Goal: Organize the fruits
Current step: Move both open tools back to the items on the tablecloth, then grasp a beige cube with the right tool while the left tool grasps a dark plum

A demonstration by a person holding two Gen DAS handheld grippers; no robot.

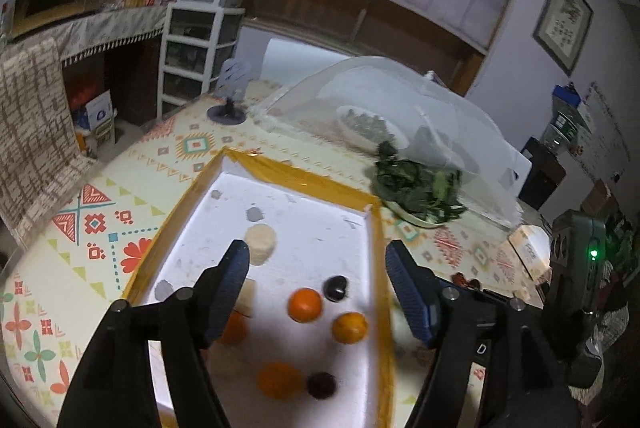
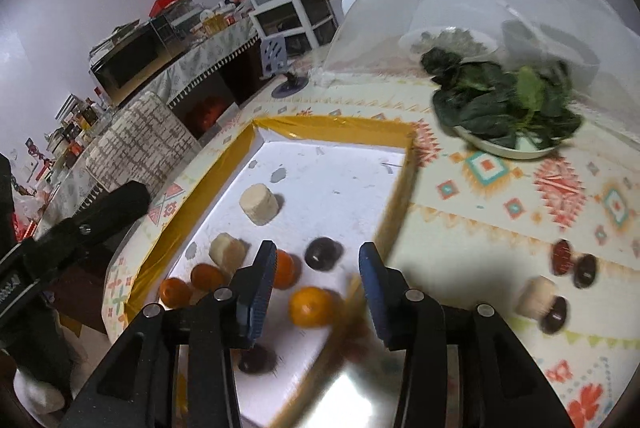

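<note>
Both grippers hover above a white tray [image 2: 352,183] edged with yellow tape.

Left gripper [image 1: 318,268]: jaws spread, nothing between the pads. Below and ahead of it, the tray holds four oranges: one [image 1: 305,304] just ahead of the gap, one [image 1: 349,327] toward the right finger, one [image 1: 279,380] nearer the wrist, and one [image 1: 234,328] partly hidden behind the left finger. Two dark round fruits lie among them: one [image 1: 335,288] ahead, one [image 1: 321,384] close to the wrist. Two pale cylindrical pieces lie by the left finger: one [image 1: 261,243] ahead, one [image 1: 246,298] beside it.

Right gripper [image 2: 318,268]: jaws parted, empty. An orange [image 2: 311,307] lies beneath the gap. To its right, outside the tray on the patterned tablecloth [image 2: 500,211], are three dark fruits [image 2: 585,270] and one pale piece [image 2: 534,296], clustered together.
</note>
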